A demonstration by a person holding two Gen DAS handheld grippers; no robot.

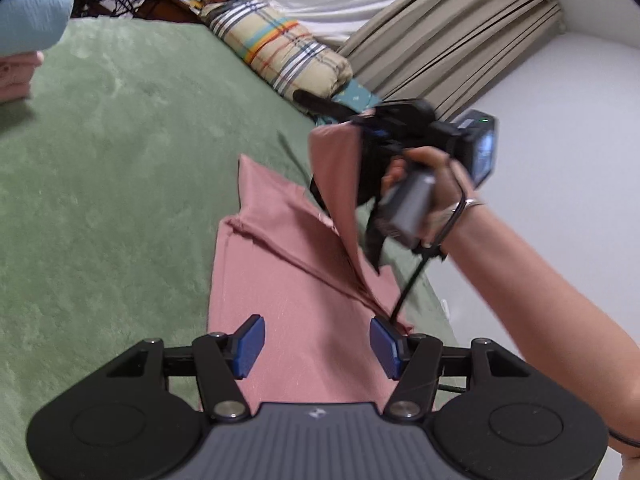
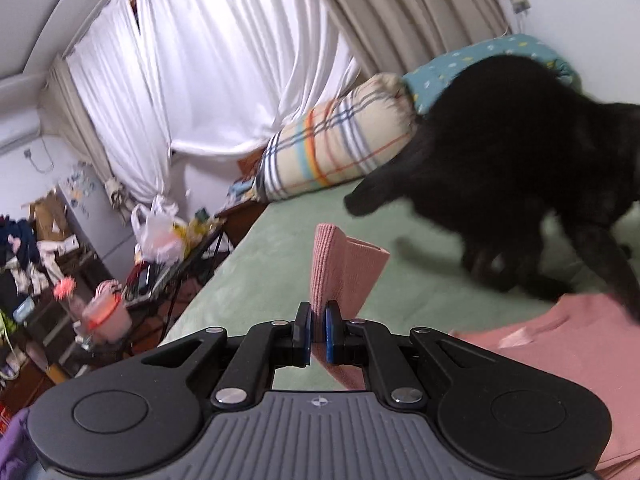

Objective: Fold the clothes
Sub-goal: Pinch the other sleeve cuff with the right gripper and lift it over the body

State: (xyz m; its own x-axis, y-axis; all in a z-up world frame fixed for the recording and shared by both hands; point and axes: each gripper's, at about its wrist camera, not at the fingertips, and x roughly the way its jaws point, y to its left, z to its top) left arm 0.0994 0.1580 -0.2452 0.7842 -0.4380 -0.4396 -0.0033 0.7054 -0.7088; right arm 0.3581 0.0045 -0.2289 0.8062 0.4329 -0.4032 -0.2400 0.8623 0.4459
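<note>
Pink garment [image 1: 288,280] lies on the green blanket [image 1: 100,160], one edge pinched in the right gripper [image 2: 318,330]; the left gripper [image 1: 316,340] hovers wide over it. A blurred black cat [image 2: 520,168] (head hidden) stands beyond.

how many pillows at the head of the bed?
2: a plaid pillow by the white curtain, and a teal patterned one beside it, partly hidden behind a black animal. More may be hidden.

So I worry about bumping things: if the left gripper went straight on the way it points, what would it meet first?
Most likely the pink garment spread on the green blanket. The open left gripper tilts down over it, with nothing between its fingers. The right hand sits off to the side, though depth is unclear.
</note>
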